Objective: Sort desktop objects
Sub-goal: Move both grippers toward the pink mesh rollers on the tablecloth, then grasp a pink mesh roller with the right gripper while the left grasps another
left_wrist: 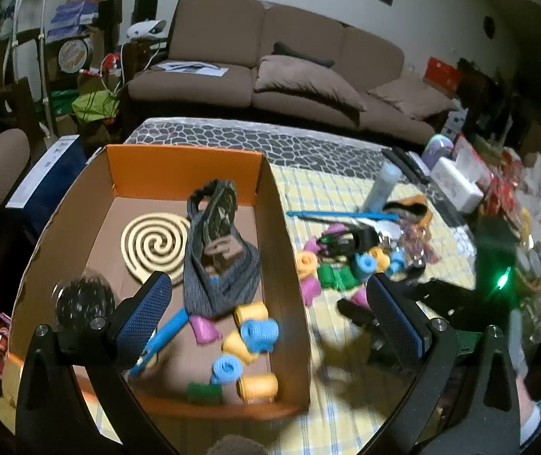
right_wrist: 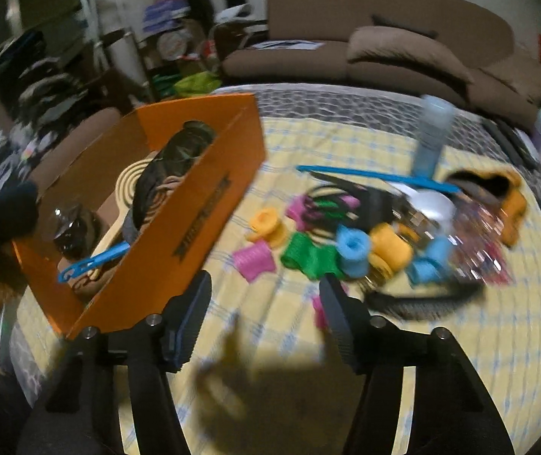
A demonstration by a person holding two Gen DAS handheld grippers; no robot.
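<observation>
**Empty grippers hover between box and clutter**

Both grippers hang released: the left gripper (left_wrist: 270, 314) over the orange box (left_wrist: 183, 159), the right gripper (right_wrist: 266, 314) above the checked surface (right_wrist: 460, 341). Several hair rollers (left_wrist: 257, 335) already lie boxed; next likely needs a grasp on the loose pink roller (right_wrist: 253, 261).

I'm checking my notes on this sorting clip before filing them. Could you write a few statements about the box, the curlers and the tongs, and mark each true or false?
1. The spiral coaster lies inside the orange box. True.
2. The left tongs grip a yellow curler. False: they stand open and empty.
3. Curlers still lie on the checked cloth outside the box. True, for example a green curler.
4. The box is empty of curlers. False: several lie in it, among them a blue curler.
</observation>
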